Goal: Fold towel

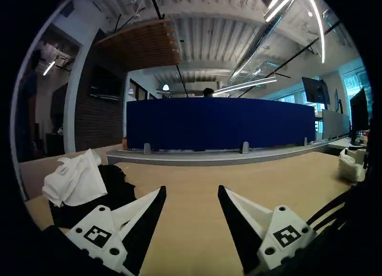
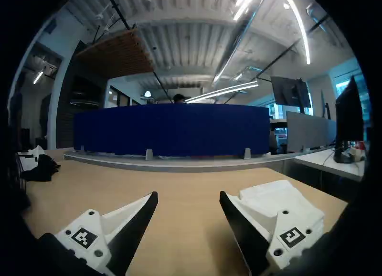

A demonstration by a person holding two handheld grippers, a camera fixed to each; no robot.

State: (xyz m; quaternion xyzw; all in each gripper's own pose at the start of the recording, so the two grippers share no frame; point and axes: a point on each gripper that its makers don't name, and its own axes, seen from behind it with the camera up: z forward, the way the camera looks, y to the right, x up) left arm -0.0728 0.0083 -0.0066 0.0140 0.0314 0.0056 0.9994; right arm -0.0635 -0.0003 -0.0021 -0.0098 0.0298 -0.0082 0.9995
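A crumpled white towel [image 1: 76, 180] lies on a heap of black cloth [image 1: 114, 190] at the left of the wooden table [image 1: 200, 180], just beyond my left gripper's left finger. My left gripper [image 1: 191, 190] is open, low over the bare tabletop, with nothing between its fingers. In the right gripper view, a stack of folded white towels [image 2: 281, 195] sits at the table's right side, partly behind the right finger. My right gripper [image 2: 188, 195] is open and holds nothing. The same crumpled white and black pile [image 2: 40, 166] shows small at the far left.
A blue partition [image 1: 219, 123] on a grey rail closes off the far edge of the table. The folded white stack [image 1: 351, 166] is at the right edge in the left gripper view. Monitors [image 2: 348, 118] stand on a neighbouring desk to the right.
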